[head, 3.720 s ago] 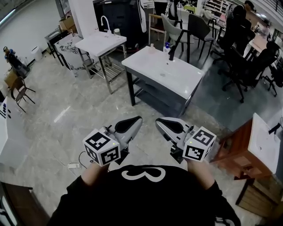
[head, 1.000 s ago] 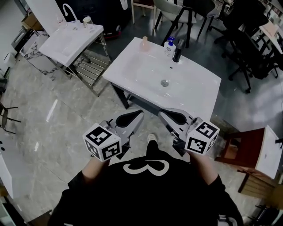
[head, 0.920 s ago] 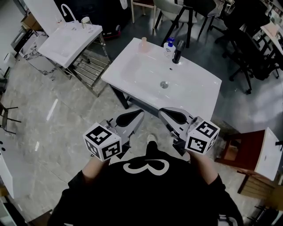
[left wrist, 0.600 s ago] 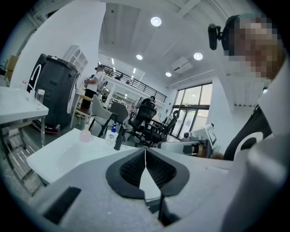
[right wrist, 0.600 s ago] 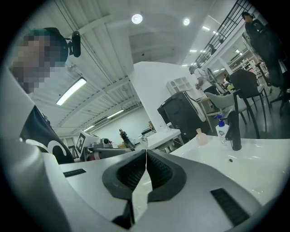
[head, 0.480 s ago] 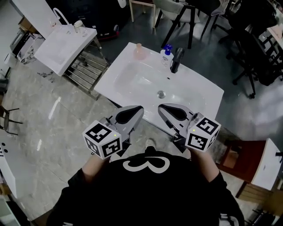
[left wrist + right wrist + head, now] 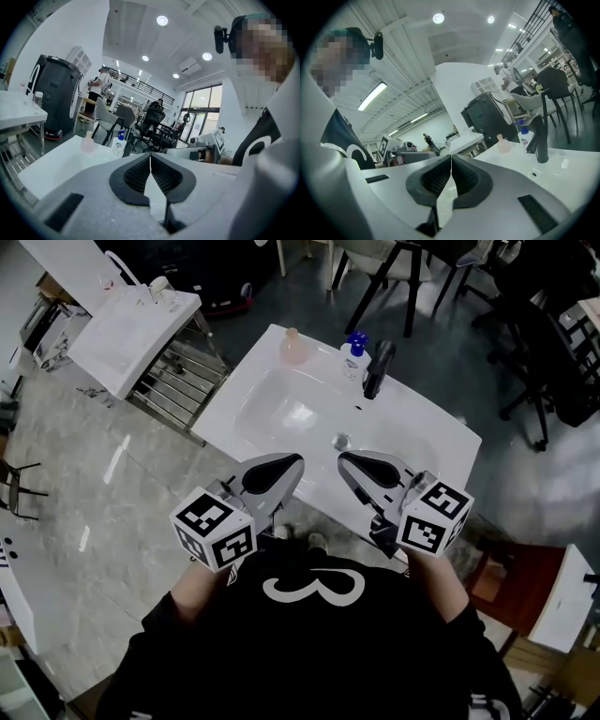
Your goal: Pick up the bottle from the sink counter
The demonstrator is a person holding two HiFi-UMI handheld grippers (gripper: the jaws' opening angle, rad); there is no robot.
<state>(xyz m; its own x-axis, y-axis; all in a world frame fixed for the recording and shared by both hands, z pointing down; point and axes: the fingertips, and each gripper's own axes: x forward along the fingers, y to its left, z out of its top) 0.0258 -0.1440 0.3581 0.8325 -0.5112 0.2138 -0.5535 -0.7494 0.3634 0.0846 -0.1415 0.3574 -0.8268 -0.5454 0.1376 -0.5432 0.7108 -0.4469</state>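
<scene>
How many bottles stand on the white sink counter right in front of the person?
2. A pink bottle stands at the back, left of the black faucet. A white pump bottle with a blue top stands close beside that faucet, on its left. None appears hidden.

**Sink counter ahead of us, bottles along its far edge**

We stand at the near edge of the white rectangular sink counter [image 7: 427,432]. Our left gripper [image 7: 281,470] and right gripper [image 7: 358,470] are side by side over that edge, well apart from the bottles. The round metal drain [image 7: 342,440] lies in the basin just beyond the grippers. Along the far edge, left to right, stand the pink round-bellied bottle [image 7: 293,348], the white pump bottle with a blue cap [image 7: 354,357] and the black upright faucet [image 7: 379,369]. The pump bottle is just beside the faucet. A second white sink stand [image 7: 122,329] sits behind to the left, black office chairs [image 7: 544,343] behind to the right, and a brown wooden stand [image 7: 487,568] at our right.
</scene>
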